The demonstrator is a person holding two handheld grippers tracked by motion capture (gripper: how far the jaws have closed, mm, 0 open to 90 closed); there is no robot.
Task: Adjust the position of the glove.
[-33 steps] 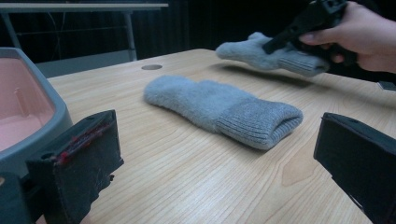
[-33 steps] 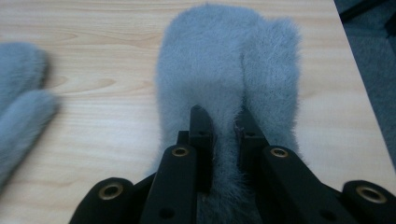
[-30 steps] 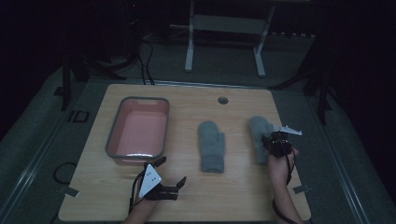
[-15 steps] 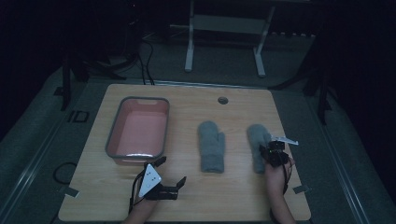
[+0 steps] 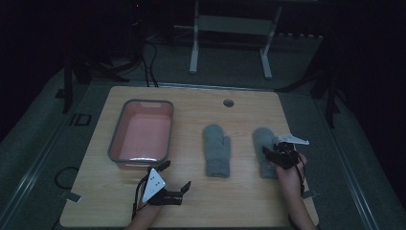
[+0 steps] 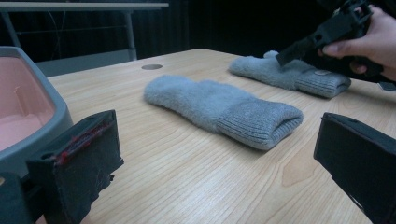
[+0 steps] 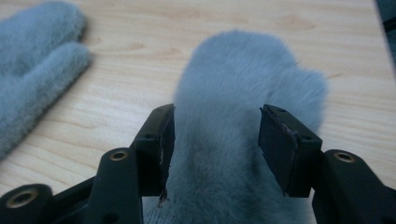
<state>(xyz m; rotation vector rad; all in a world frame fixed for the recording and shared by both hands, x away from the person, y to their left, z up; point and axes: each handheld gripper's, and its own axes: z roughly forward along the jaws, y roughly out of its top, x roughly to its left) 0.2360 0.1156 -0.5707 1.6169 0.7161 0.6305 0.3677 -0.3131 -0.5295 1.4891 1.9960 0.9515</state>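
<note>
Right tool (image 5: 274, 154) (jaws just opening) — over grey mitten (image 5: 266, 143)

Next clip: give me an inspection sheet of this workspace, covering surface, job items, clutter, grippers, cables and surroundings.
Surface: wooden table, with a round hole near the far edge.
Job's things: right mitten lying flat under the right gripper; left mitten flat at mid-table, apart from it; pink bin with grey rim at left, nothing seen inside.
Clutter: nothing seen.
Grippers: right gripper over the right mitten, its jaws have just been opening and stand either side of the mitten without squeezing it; left gripper open, low over bare table near the bin.
Cables: black cable on the floor at left; more behind the table.
Surroundings: dark room, white stand beyond the table.
</note>
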